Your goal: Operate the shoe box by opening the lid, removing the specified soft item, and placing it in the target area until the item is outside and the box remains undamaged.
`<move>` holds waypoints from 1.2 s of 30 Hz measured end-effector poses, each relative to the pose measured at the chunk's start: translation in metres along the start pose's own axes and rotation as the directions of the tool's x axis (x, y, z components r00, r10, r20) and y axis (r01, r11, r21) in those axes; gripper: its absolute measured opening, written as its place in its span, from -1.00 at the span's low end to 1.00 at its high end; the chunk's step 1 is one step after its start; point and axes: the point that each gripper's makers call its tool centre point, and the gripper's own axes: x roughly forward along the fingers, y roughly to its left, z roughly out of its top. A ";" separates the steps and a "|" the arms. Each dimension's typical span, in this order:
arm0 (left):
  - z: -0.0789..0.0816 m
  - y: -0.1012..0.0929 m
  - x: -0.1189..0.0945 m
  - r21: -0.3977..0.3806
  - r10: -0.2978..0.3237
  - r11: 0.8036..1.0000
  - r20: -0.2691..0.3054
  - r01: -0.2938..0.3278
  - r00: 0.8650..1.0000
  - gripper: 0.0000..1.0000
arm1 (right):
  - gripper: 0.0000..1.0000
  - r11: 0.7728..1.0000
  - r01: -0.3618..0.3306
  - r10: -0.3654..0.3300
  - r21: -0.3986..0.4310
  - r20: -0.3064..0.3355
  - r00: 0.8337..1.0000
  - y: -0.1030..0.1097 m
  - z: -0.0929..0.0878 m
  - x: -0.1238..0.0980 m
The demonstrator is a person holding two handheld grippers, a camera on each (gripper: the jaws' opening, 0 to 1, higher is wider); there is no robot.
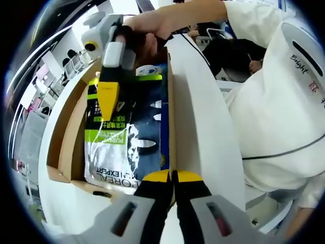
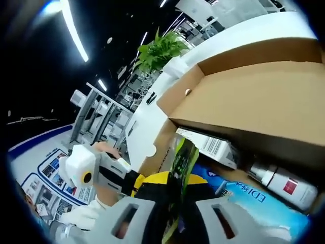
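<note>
The shoe box [image 1: 66, 147] stands open, its white lid [image 1: 203, 127] raised with the brown inside [image 2: 254, 96] showing. My left gripper [image 1: 172, 176] is shut on the lid's edge. In the box lies a soft silver, blue and green pouch [image 1: 124, 152]. My right gripper [image 1: 108, 114], held by a hand, reaches down into the box from above. In the right gripper view my right gripper [image 2: 172, 188] is shut on the pouch's green and black edge [image 2: 184, 157].
Beside the pouch the box also holds a white bottle with a red label [image 2: 284, 185], a blue pack [image 2: 249, 201] and a small carton with a barcode [image 2: 210, 145]. A person in a white shirt [image 1: 274, 101] stands close behind the lid. A green plant [image 2: 157, 51] is farther off.
</note>
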 end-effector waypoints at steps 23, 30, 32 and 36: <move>0.000 0.000 0.001 -0.011 0.005 1.000 -0.002 -0.005 1.000 -0.96 | -1.00 0.998 -0.062 0.063 -0.017 0.017 0.998 0.024 0.007 -0.028; 0.001 0.000 0.001 -0.009 0.007 1.000 0.000 -0.007 1.000 -0.96 | -1.00 0.997 -0.074 0.075 -0.014 0.060 0.995 0.020 0.013 -0.036; 0.001 0.000 0.001 -0.007 0.006 1.000 -0.001 -0.006 1.000 -0.96 | -1.00 0.996 -0.084 0.086 -0.021 0.080 0.993 0.023 0.018 -0.040; 0.001 0.000 0.001 -0.006 0.004 1.000 0.000 -0.004 1.000 -0.96 | -1.00 0.992 -0.127 0.128 -0.017 0.093 0.987 0.031 0.022 -0.047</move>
